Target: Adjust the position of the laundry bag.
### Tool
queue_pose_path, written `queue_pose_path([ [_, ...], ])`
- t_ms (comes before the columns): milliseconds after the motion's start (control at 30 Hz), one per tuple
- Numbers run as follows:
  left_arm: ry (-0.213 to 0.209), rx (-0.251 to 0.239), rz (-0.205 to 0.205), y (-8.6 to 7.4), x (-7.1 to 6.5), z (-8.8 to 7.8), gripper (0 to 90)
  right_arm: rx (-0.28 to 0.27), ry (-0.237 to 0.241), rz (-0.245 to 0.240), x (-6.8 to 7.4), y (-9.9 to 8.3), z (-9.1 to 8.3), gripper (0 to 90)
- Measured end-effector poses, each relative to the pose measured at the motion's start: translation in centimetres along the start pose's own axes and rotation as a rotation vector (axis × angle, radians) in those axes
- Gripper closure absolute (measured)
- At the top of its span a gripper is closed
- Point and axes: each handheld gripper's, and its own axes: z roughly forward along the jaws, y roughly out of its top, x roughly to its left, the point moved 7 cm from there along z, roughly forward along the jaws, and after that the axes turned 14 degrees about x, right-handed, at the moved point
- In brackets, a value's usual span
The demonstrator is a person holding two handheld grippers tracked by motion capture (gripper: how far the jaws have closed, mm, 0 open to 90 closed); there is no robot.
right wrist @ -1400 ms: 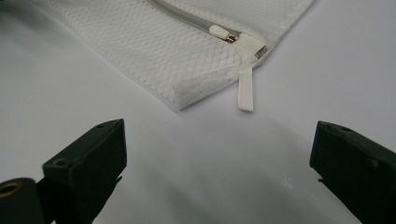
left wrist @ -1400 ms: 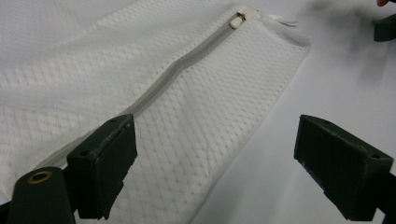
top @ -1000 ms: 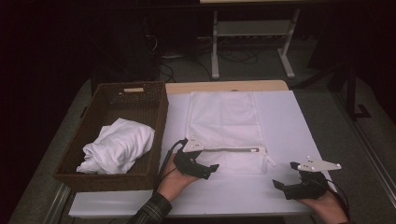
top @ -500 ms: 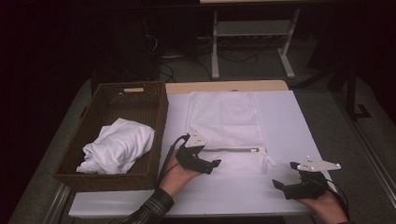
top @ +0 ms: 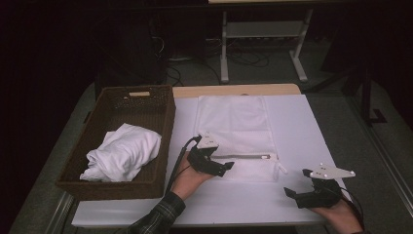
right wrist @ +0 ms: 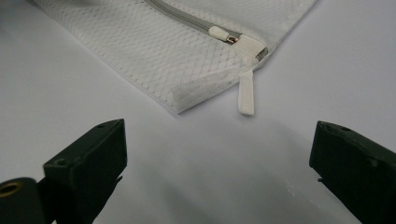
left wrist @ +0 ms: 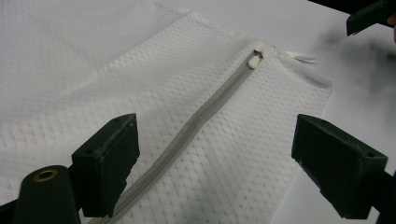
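Now we hover our left gripper, jaws spread, over the zip of the mesh laundry bag lying flat mid-table, w/ our right gripper waiting, also spread, near its pull tab, prob. to steady and unzip it.

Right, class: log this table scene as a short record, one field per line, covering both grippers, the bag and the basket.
left gripper: open, jaws over the mesh bag's zip
right gripper: open, on bare table beside the bag's corner
mesh bag: white, flat on the table
zip: grey, closed, slider at the end nearer the right gripper
basket: brown wicker, holds a white cloth
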Motion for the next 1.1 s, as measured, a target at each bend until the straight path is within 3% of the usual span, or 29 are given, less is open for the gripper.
queue_pose_path([
  [600, 0.009, -0.002, -0.008, 1.5, 1.3, 0.9, 16.0, -0.001, -0.005, 0.006, -0.2, 0.0, 0.0, 4.1],
  [1100, 0.028, 0.0, -0.035, 2.8, 3.4, 2.3, 21.0, -0.005, -0.005, 0.013, -0.3, -0.1, 0.0, 4.1],
])
